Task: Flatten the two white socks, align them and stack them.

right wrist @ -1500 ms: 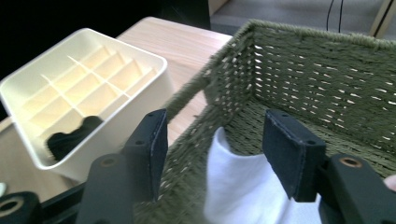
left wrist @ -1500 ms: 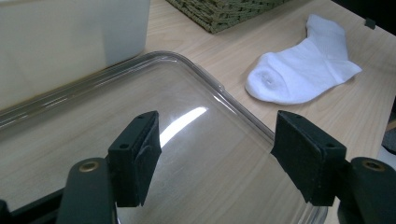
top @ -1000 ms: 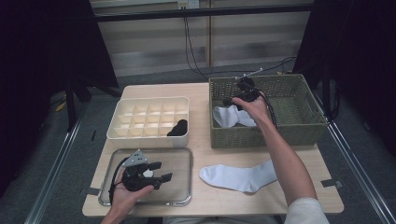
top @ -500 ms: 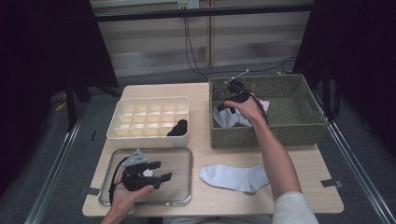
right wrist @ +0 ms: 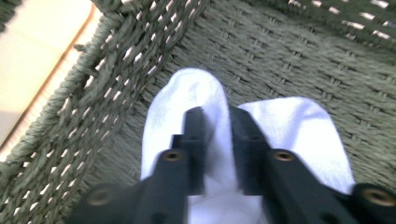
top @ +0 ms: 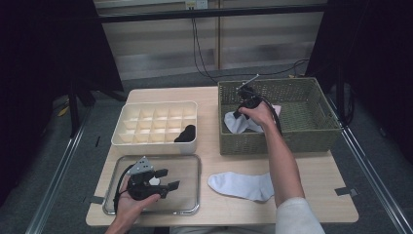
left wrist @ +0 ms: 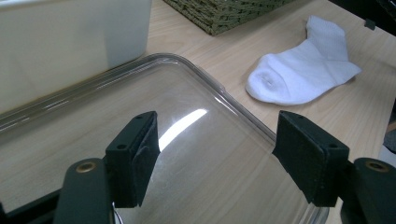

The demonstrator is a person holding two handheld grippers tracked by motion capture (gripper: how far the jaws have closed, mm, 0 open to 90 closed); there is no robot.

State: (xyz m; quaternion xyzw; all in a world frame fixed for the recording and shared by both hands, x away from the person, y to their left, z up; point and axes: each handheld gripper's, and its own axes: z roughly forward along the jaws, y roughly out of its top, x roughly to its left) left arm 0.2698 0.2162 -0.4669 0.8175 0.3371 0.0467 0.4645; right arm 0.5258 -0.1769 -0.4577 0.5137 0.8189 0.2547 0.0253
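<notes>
Having just closed, the right gripper [right wrist: 216,140] jaws now pinch a fold of white sock [right wrist: 187,100] between them in the wicker basket [right wrist: 70,121], ready for lifting; the left gripper [left wrist: 219,163] jaws stand open, empty.

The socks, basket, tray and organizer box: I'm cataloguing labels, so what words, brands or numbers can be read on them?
None: no readable text on the white sock on the table, the sock in the basket, the wicker basket, the clear tray or the divided box.
</notes>
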